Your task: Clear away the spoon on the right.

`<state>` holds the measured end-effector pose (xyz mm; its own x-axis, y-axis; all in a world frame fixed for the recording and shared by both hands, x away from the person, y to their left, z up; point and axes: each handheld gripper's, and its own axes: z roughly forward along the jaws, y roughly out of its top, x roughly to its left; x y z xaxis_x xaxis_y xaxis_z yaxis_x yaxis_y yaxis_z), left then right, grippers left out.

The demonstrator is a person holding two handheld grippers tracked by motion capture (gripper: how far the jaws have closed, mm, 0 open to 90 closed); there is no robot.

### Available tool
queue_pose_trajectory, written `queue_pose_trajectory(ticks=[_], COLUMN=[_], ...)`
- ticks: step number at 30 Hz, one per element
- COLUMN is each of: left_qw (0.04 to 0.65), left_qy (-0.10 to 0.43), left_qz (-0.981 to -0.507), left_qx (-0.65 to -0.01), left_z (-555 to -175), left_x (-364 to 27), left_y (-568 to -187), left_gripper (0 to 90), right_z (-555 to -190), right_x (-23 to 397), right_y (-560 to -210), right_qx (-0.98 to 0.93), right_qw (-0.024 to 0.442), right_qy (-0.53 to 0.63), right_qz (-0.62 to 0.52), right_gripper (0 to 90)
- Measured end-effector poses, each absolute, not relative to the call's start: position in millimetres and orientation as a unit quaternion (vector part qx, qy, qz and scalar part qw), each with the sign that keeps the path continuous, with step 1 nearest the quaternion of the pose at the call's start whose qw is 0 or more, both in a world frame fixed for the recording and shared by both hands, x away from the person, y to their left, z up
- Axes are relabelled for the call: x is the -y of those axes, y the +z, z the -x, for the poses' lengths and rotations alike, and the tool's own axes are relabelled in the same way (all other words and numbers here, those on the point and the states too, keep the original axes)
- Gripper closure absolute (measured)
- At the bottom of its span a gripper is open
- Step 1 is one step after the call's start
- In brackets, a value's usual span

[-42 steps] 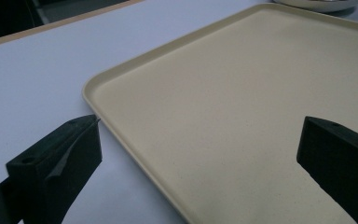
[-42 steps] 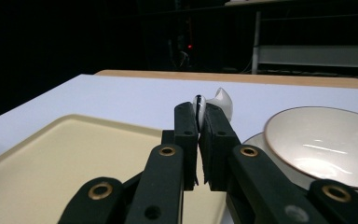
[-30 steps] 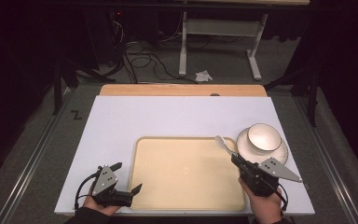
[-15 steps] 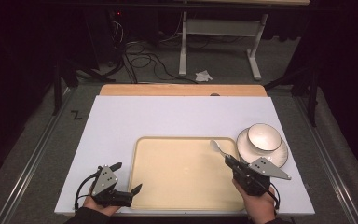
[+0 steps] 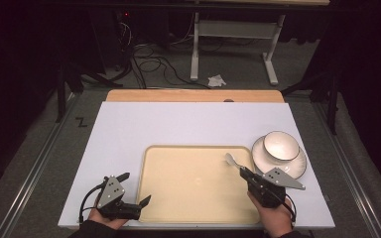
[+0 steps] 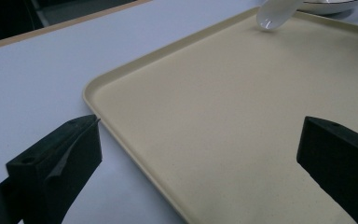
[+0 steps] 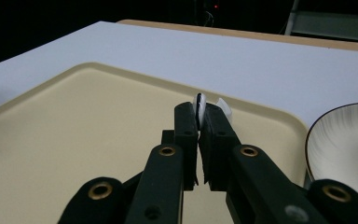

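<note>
Left tool [image 5: 133, 191] gapes wide — right tool [image 5: 243, 171] clamped.

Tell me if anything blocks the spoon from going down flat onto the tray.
Nothing visible does. The right hand-held gripper holds the white spoon over the tray's right side, and the tray surface under it is bare. The bowl and saucer sit off beside the tray.

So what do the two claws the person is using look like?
Both are black. The left claw has two blunt wedge-shaped jaws and a black cable looping from its body. The right claw has brass-coloured rivets along its linkage. Each carries a grey three-cornered plate on top. Dark sleeves show at the wrists.
</note>
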<state>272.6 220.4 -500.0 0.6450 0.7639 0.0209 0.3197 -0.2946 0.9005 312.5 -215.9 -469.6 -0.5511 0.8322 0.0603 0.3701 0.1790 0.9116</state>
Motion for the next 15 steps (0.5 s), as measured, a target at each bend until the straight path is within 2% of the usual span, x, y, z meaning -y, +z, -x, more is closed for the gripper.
queue_pose_trajectory(ticks=[15], left_qw=[0.478], left_qy=[0.232], left_qz=[-0.770], left_qx=[-0.352], left_z=[-272.4], left_x=[-220.4], left_y=[-499.9], left_gripper=[0.4], right_z=[-307.2], right_x=[220.3], right_y=[-476.0], right_qx=[-0.734], right_qw=[0.231], right_qy=[0.486], right_qz=[-0.414], right_gripper=[87.4])
